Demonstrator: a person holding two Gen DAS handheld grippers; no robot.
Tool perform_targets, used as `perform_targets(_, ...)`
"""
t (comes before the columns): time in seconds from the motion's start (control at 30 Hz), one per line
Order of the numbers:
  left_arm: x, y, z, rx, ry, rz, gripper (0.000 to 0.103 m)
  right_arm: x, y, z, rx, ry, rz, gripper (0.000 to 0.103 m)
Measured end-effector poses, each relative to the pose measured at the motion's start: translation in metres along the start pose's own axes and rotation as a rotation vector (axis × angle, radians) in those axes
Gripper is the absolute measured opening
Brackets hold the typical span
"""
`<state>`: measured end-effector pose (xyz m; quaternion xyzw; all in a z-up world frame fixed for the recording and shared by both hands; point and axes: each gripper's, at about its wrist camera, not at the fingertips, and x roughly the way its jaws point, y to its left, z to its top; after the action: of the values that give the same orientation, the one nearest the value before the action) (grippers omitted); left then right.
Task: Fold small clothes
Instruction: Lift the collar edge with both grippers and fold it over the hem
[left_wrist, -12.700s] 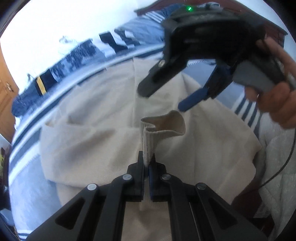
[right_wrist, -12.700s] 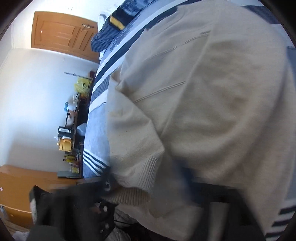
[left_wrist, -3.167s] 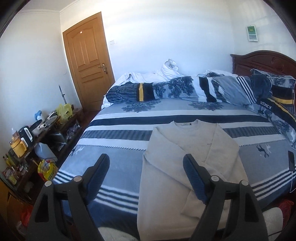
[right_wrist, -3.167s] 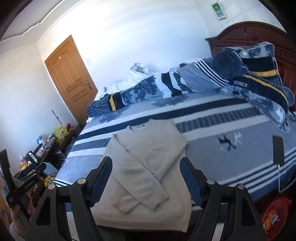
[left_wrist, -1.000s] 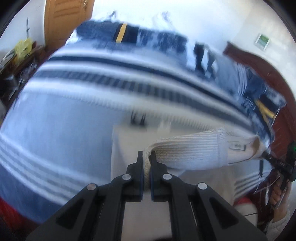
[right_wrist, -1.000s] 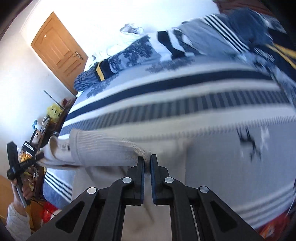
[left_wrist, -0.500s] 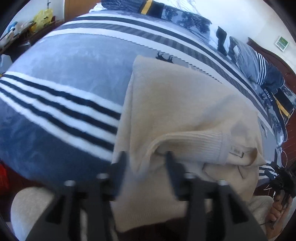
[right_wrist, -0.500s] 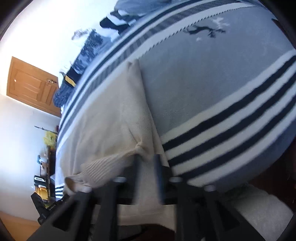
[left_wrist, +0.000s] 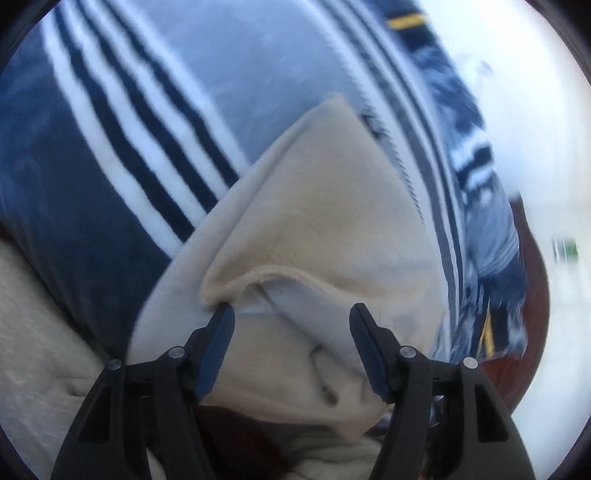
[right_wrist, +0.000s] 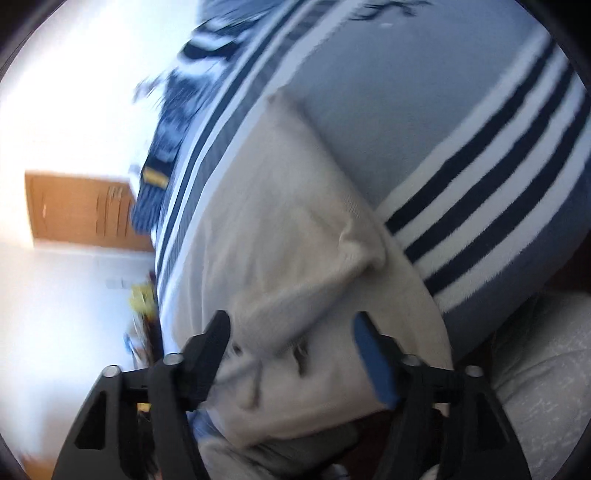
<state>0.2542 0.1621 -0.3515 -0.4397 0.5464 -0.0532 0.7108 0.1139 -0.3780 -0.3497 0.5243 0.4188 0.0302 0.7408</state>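
Note:
A cream knit sweater (left_wrist: 317, 221) lies folded over on the striped blue bed cover (left_wrist: 110, 155), close to the bed's near edge. In the left wrist view my left gripper (left_wrist: 291, 314) hovers low over the folded-over corner; its jaws are opening, and the left fingertip (left_wrist: 221, 317) touches the fold's edge without pinching it. In the right wrist view the sweater (right_wrist: 273, 236) fills the middle, and my right gripper (right_wrist: 290, 319) stands over its ribbed edge, jaws opening, with cloth below them and nothing pressed between the pads.
The bed cover (right_wrist: 461, 147) has dark and white stripes near the edge. Rumpled pillows and bedding (left_wrist: 476, 155) lie at the far end. A wooden door (right_wrist: 81, 210) and a cluttered side table (right_wrist: 142, 299) stand beside the bed. Light grey fabric (right_wrist: 543, 373) shows at the bottom right.
Both grippers were shut on the sweater's ribbed edge and held it up. They came down to the near edge of the bed, rolled, and let the cloth go; it now lies folded over.

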Motion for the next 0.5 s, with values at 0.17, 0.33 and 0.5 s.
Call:
perform_targets(0.17, 0.024, 0.001, 0.018, -0.169, 0.009, 0.031, 0.064, 0.027, -0.007, 0.019, 0.137, 0.046, -0.073, 0.076)
perform_targets(0.33, 0.023, 0.001, 0.018, -0.17, 0.012, 0.05, 0.063, 0.036, -0.004, 0.031, 0.07, 0.052, -0.175, 0.042)
perform_targets(0.5, 0.019, 0.01, 0.0, -0.085, -0.013, 0.051, 0.053, 0.019, -0.014, 0.018, -0.052, 0.066, -0.109, 0.025)
